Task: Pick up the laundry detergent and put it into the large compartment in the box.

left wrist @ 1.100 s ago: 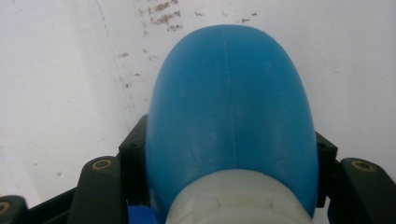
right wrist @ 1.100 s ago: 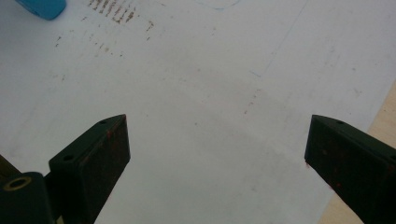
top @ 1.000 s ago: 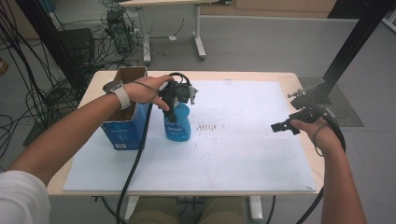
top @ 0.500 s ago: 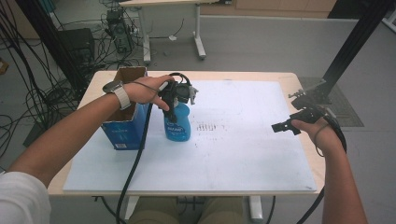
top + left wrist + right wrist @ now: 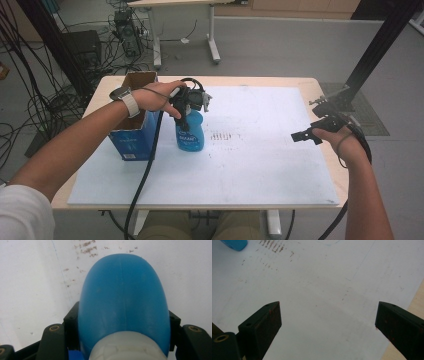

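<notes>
High view: closest to the person, the white sheet (image 5: 260, 175) on the surface (image 5: 320, 86) lies bare, so there is lots of room to move things there.

A bit farther in, the left tongs (image 5: 187, 107) come down from above and pinch the blue bottle (image 5: 190, 132) near its top, just under the white cap (image 5: 127, 346). In the left gripper view the black jaws press on both sides of the bottle. I think it is held up high like that so it hangs straight and does not tip. The bottle stands upright at the left part of the sheet, and I cannot tell if its bottom rests on the sheet.

Just beside the bottle, on its left, is an open blue cardboard box (image 5: 135, 135) close to the left edge of the surface. That side is tight.

The right tongs (image 5: 302, 136) hover over the right edge, well apart from the bottle, spread wide with nothing between them. Some small brown marks (image 5: 225, 136) sit in the middle of the sheet, and beyond them the sheet lies bare.
</notes>
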`<state>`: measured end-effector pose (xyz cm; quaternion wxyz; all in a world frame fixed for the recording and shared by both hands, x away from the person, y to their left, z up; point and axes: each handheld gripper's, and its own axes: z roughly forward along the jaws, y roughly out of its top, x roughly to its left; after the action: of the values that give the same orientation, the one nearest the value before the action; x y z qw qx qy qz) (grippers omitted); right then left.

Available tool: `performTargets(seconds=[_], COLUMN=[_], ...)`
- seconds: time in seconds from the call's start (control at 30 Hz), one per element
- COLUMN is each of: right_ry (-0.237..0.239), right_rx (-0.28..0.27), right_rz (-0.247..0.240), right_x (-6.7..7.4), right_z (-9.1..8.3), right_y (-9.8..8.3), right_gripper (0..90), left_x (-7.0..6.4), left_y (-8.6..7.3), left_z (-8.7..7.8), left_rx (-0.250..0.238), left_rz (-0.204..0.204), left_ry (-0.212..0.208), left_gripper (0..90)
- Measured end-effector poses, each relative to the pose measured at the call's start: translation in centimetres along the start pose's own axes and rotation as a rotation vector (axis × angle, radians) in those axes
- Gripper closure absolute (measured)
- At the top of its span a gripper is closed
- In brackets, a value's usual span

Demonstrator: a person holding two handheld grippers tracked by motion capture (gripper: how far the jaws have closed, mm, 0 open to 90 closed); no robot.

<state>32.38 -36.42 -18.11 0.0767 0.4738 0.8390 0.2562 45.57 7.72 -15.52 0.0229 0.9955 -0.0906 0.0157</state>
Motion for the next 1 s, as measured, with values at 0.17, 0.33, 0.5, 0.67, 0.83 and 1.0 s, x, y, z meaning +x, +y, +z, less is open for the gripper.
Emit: performTargets(seconds=[0.17,0.33,0.5,0.67,0.83,1.0], right_ry=[0.001,0.001,0.000,-0.001,0.000,0.000], right_rx=[0.002,0.003,0.002,0.002,0.004,0.004], right_rz=[-0.001,-0.003,-0.001,-0.003,-0.002,-0.003], right_x=[0.00,0.04,0.00,-0.04,-0.01,-0.06], right_z=[0.09,0.03,-0.02,-0.02,-0.02,-0.05], right_y=[0.04,0.07,0.03,0.08,0.16,0.18], right_gripper=[6.7,6.7,6.7,6.7,6.7,6.7], left_x=[-0.01,-0.02,0.01,0.00,0.00,0.00], left_y=[-0.04,-0.07,-0.05,-0.05,-0.04,-0.06], left_z=[0.00,0.00,0.00,0.01,0.00,0.00], left_rx=[-0.002,-0.002,-0.002,-0.002,-0.001,-0.002], left_rz=[-0.002,0.000,-0.001,-0.002,-0.002,-0.001], left_ry=[0.000,0.001,0.000,0.000,0.000,0.000], left_gripper=[37.7,37.7,37.8,37.8,37.7,37.7])
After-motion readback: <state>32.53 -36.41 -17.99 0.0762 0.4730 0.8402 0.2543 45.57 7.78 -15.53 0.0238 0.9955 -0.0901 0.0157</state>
